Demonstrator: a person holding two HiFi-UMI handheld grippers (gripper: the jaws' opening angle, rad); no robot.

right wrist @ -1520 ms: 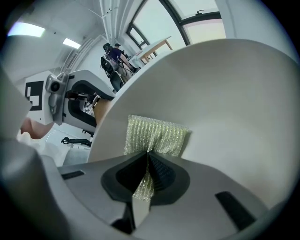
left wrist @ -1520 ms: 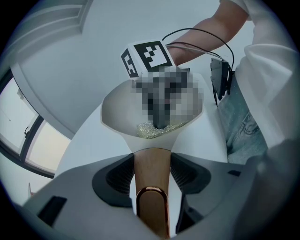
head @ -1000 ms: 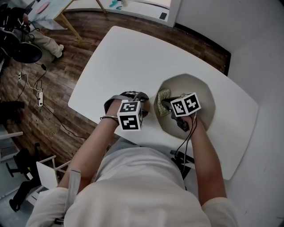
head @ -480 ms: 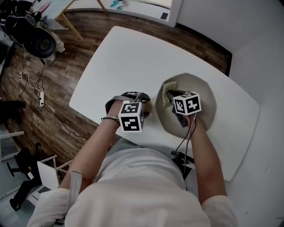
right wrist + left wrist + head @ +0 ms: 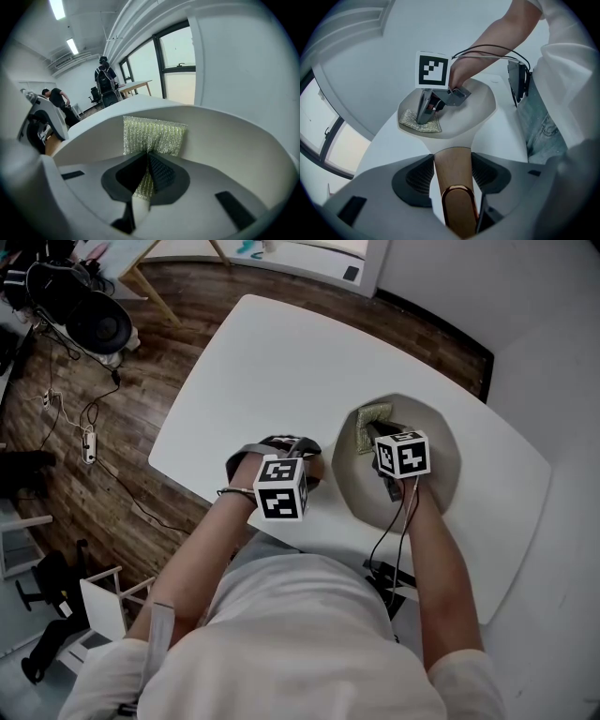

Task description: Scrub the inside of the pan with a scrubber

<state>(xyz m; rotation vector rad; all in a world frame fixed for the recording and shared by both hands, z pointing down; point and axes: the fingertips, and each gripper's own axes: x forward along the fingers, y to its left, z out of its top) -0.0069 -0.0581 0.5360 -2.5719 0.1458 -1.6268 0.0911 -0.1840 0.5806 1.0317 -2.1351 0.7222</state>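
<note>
Head view first: the pan [image 5: 439, 444] sits on the white surface [image 5: 244, 362] near my edge of it. The scrubber [image 5: 375, 416] is inside the pan, up at the far-left part of the inner wall. My right gripper [image 5: 381, 434] reaches into the bowl and my left gripper [image 5: 305, 461] is parked just beside the pan's left side.

Left gripper view: the wooden handle [image 5: 453, 171] runs straight between the left jaws. They're clenched on it from both sides, with the coppery end cap poking out toward the camera. Good place to hold, I'd say. The pan looks stiff and smooth, so I'd guess it would skate around the surface if nothing pinned it. Farther off I can see the right gripper with the scrubber lying flat under its tip.

Right gripper view: the right jaws are pinched shut on the near edge of the scrubber, and the rest of the pad fans out against the curved wall. It's a glittery mesh thing that reads as light and floppy. My guess is an edge grip like this lets it fold if I push too hard, so a pinch deeper into the pad might hold better.
</note>
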